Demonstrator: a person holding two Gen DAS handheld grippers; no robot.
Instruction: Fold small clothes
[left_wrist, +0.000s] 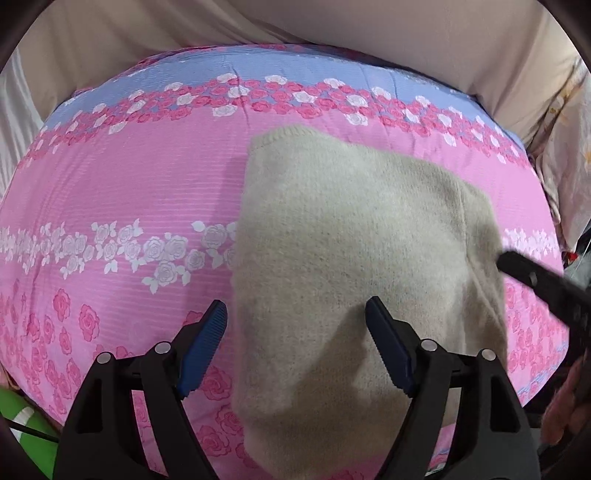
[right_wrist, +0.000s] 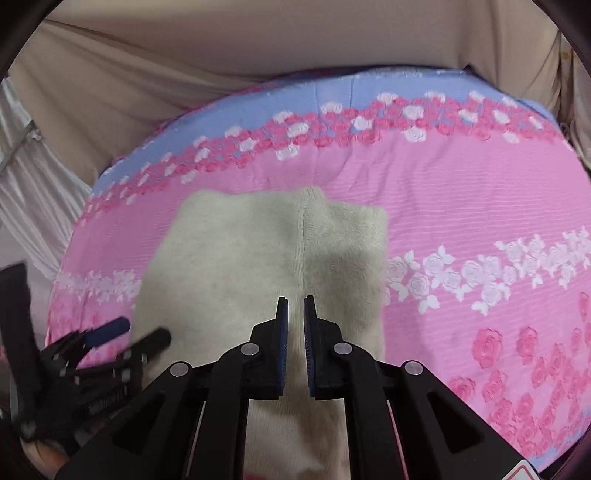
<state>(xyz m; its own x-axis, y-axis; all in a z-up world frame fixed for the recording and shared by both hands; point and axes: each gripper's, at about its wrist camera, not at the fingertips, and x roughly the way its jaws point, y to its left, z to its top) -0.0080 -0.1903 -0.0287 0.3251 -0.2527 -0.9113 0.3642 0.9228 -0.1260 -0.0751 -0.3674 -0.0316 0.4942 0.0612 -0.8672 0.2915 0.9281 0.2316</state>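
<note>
A cream knitted garment (left_wrist: 343, 258) lies flat on a pink rose-print bed cover (left_wrist: 122, 192). My left gripper (left_wrist: 295, 306) hovers open above the garment's near left edge, one finger over the cover, the other over the knit, nothing between them. In the right wrist view the same gripper (right_wrist: 136, 334) shows at the garment's (right_wrist: 258, 251) left side. My right gripper (right_wrist: 295, 306) has its jaws almost together on the knit, near a seam, and looks pinched on a layer. From the left wrist view the right gripper (left_wrist: 509, 262) meets the garment's right fold.
The cover (right_wrist: 461, 206) has a blue band with white and pink roses along its far edge. Beige sheet (left_wrist: 332, 26) lies beyond it. Pale draped fabric (right_wrist: 33, 184) hangs at the left, a green object (left_wrist: 22, 424) sits by the near left corner.
</note>
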